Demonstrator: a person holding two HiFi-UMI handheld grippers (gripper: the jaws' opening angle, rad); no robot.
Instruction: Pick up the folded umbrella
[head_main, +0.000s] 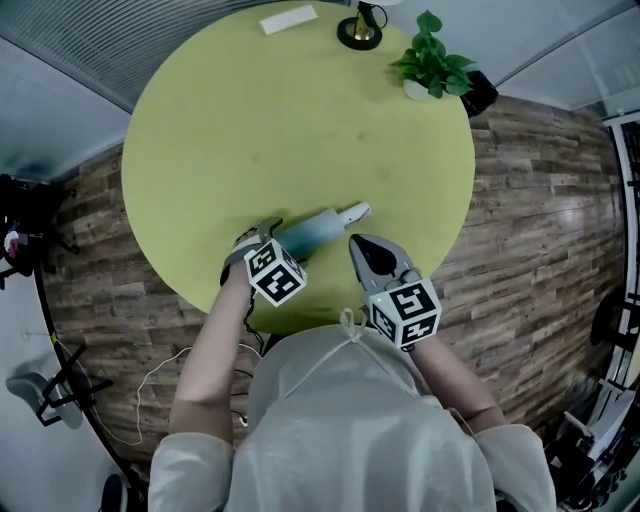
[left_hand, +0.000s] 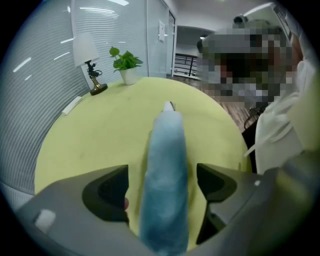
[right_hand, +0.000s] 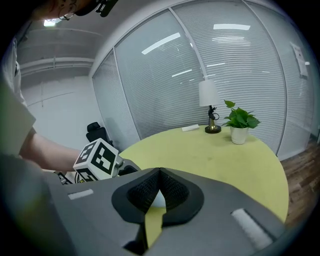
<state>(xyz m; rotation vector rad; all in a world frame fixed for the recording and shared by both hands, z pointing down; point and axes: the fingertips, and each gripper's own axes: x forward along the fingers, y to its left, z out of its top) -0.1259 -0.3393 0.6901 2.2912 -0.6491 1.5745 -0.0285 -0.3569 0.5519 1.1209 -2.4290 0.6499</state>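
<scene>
A folded light-blue umbrella (head_main: 318, 229) with a pale handle end lies on the round yellow-green table (head_main: 250, 120), near its front edge. My left gripper (head_main: 280, 238) points steeply down over the umbrella's left end. In the left gripper view the umbrella (left_hand: 167, 145) runs between the wide-apart jaws of that gripper (left_hand: 162, 172), with a gap on each side, so nothing is gripped. My right gripper (head_main: 355, 242) sits just right of the umbrella, close to its handle. In the right gripper view its pads (right_hand: 159, 174) meet, shut on nothing.
At the table's far side stand a lamp (head_main: 360, 30), a potted plant (head_main: 432, 65) and a flat white object (head_main: 288, 18). The floor around is wood plank. A dark chair (head_main: 25, 215) stands at the left. Glass walls with blinds enclose the room.
</scene>
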